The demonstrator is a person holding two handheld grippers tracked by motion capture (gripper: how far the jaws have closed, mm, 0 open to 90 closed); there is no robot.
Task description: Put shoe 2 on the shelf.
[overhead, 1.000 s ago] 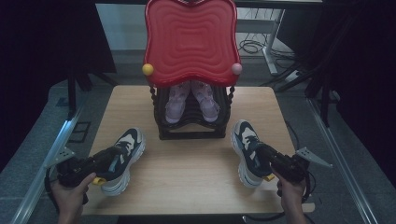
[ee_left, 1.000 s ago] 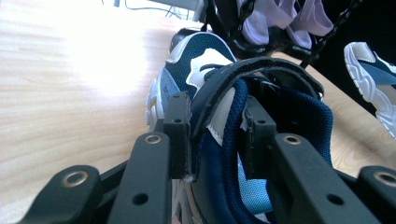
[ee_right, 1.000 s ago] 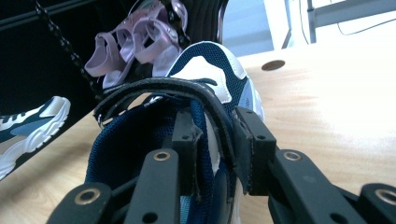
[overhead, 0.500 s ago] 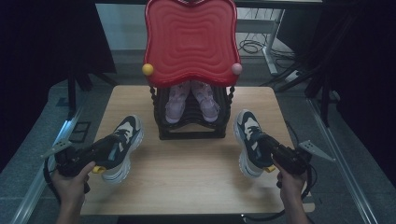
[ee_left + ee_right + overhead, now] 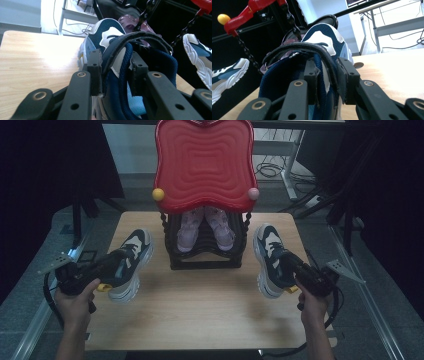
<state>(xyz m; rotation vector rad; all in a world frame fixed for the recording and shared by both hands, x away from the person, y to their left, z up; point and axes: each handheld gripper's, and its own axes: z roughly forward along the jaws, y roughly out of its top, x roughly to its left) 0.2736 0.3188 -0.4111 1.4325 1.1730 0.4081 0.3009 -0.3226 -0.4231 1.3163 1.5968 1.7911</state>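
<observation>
Jaws of the left gripper (image 5: 113,72) are clamped on the heel collar of the left sneaker (image 5: 127,262), one jaw outside the shoe and one inside its opening. On the other side, the jaws of the right gripper (image 5: 327,80) pinch the heel collar of the right sneaker (image 5: 270,257) the same way, with the strap arching just above them. Both shoes are navy and white with thick white soles, toes pointing away from the person.

In the high view each sneaker sits over the wooden worktop (image 5: 200,310), the left one near the left edge, the right one near the right edge, well apart. Whether the soles touch the wood I cannot tell.

Between them stands a black shoe rack (image 5: 205,252) holding a pair of pink shoes (image 5: 205,227), toes down. Above it is a red wavy top (image 5: 202,162), with a yellow ball (image 5: 158,194) and a pink ball (image 5: 253,194) at its near corners.
</observation>
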